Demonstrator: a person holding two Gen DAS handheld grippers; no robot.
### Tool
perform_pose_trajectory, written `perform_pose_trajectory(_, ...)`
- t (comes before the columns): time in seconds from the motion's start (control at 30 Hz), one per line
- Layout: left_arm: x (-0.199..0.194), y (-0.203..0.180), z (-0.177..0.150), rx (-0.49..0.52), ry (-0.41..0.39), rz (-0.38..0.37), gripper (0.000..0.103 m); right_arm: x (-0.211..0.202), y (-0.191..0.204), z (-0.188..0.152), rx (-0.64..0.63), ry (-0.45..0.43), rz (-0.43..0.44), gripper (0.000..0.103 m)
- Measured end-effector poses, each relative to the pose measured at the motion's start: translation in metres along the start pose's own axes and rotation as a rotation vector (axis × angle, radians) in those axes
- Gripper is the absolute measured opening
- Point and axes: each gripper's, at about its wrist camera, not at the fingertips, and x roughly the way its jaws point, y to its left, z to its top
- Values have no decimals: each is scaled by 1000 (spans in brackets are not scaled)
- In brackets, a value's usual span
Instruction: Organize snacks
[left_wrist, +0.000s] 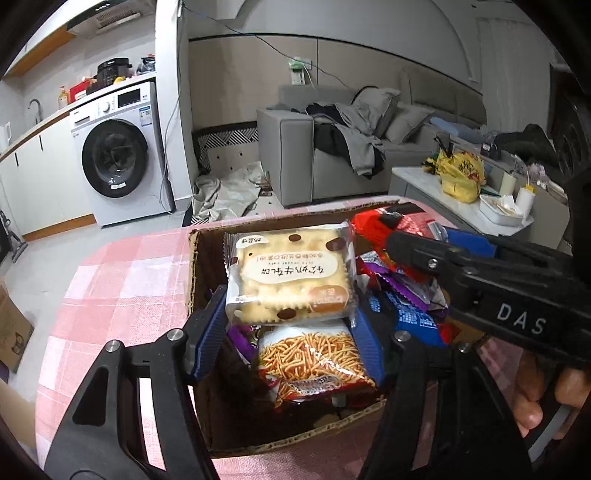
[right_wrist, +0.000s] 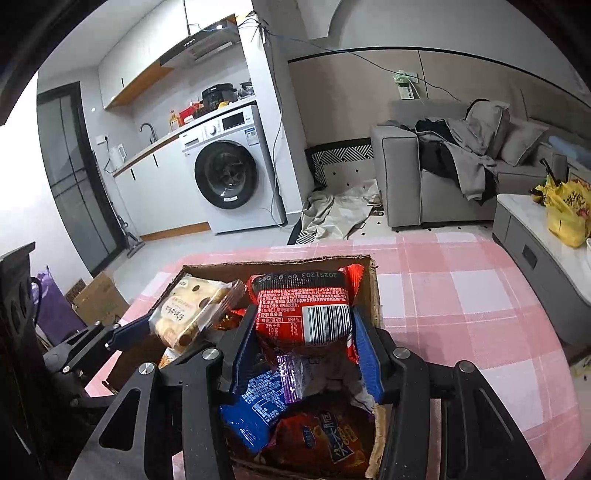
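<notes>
An open cardboard box (left_wrist: 192, 266) of snack packets stands on a table with a pink checked cloth (right_wrist: 461, 295). My left gripper (left_wrist: 290, 306) is shut on a cream cracker packet (left_wrist: 291, 273) with brown dots and holds it over the left part of the box, above a noodle-stick packet (left_wrist: 314, 358). My right gripper (right_wrist: 303, 317) is shut on a red packet (right_wrist: 303, 306), barcode side up, over the right part of the box. Under it lie a blue packet (right_wrist: 255, 406) and an orange-red packet (right_wrist: 325, 439). The two grippers hang side by side, a little apart.
Beyond the table are a grey sofa (right_wrist: 406, 177) with clothes on it and a washing machine (right_wrist: 225, 173). A low white table (left_wrist: 461, 206) at the right carries a yellow bag (left_wrist: 460, 173) and cups. A cardboard box (right_wrist: 99, 299) stands on the floor at the left.
</notes>
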Motion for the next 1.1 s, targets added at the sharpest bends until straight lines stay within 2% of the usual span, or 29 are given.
perform_pose_trajectory(0.1,3,-2,1,-6,0,-5,60,1,1,1,-6,2,16,51)
perform_pose_trajectory(0.23,-2,-3,6,-11,2,-14,60,-5,-1,0,-1,-7,52,60)
perform_pose_trajectory(0.27,-4,-2,7,-18,-1,-12,61,-8,-2,-1,-5,-8,57,65)
perform_pose_trajectory(0.37,-14,6,6,-35,-3,-13,68,-20,-6,-2,-8,-29,83,80)
perform_pose_trajectory(0.47,-29,13,3,-52,-24,-41,83,-34,-7,-5,-15,-53,62,94)
perform_pose_trajectory(0.53,-42,13,-3,-44,-37,-23,93,-44,-8,-7,-19,-63,67,99)
perform_pose_trajectory(0.6,-55,12,-7,-27,-51,-18,103,-53,-11,-10,-10,-58,80,101)
perform_pose_trajectory(0.77,-93,13,-19,-40,-89,-30,103,-72,-7,-20,-25,-58,101,103)
perform_pose_trajectory(1.1,-155,23,-52,-71,-135,-22,103,-119,6,-46,-55,-144,148,103)
